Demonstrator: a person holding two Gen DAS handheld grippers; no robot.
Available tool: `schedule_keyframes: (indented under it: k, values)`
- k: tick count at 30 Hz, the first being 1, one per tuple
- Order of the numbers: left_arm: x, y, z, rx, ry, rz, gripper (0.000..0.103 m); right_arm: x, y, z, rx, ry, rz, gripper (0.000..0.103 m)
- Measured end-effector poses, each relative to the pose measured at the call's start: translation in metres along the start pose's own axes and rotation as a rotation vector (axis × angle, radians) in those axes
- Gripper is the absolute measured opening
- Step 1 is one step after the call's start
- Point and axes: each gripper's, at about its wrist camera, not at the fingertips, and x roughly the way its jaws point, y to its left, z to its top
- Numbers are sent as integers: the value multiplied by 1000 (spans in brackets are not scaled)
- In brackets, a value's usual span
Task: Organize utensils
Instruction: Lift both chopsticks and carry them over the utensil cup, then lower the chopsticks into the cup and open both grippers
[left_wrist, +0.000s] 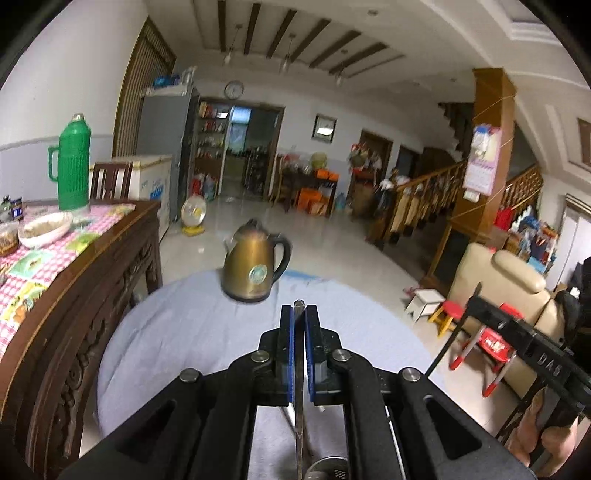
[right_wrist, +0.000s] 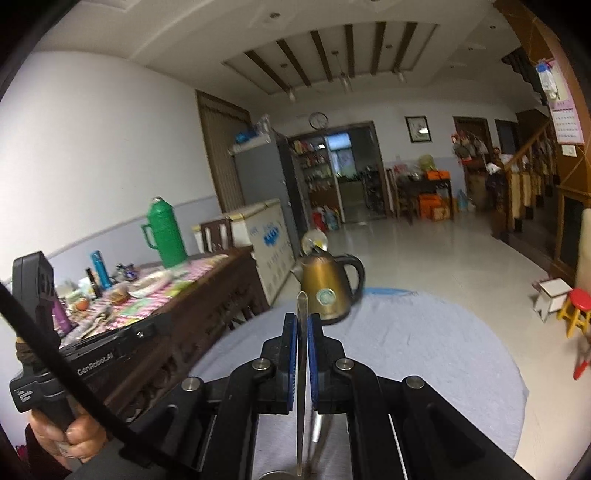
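Left wrist view: each hand-held gripper is clamped on the handle of a metal utensil, lifted clear of the round table.

In the lower centre of the left view, the left hand-held gripper (left_wrist: 299, 314) pinches a thin steel handle (left_wrist: 298, 369) edge-on between its blue pads (left_wrist: 287, 332), likely so the utensil hangs steady; its head, at the bottom edge, looks like a perforated spoon, though blur leaves that unsure. The right hand-held gripper (right_wrist: 303, 321) grips a second steel handle (right_wrist: 302, 350) the same way. Both point forward and slightly downward over the grey-clothed table (left_wrist: 177, 332), toward the brass kettle (left_wrist: 255, 269) at its far edge. A hand (right_wrist: 70, 435) grasps the left tool's grip at lower left of the right view.
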Motion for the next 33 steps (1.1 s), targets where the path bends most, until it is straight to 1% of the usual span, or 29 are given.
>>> schedule_keyframes:
  k: [3,5,8,10,14,17,26,28,31,32,33]
  values:
    - [-19,-8,-2,3,-50,-29,6,-10,11,-6,-19,-8,18,6]
    - [-30,-13,-7,7,-82,-35,6,-14,20,-15,-28,-1,22,6]
    - [-34,-19,-23,13,-112,-34,6,-8,28,-34,-48,25,5,6]
    - [-30,-20,-37,11,-113,-31,6,0,29,-46,-48,56,-5,6]
    - [-17,-19,-67,3,-78,2,6,10,25,-71,-42,110,-27,6]
    - [-5,-14,-87,-5,-22,22,6,17,18,-88,-19,152,-26,6]
    - [6,-9,-117,-16,104,33,6,31,-9,-117,89,234,-24,7]
    - [7,-6,-121,-21,109,49,7,31,-15,-123,117,247,-15,8]
    - [6,-4,-122,-18,129,49,7,31,-18,-127,142,258,-7,8]
    - [6,-4,-122,-17,140,54,13,32,-19,-127,149,263,-5,9]
    - [7,-4,-124,-11,151,55,23,31,-21,-128,160,268,1,14]
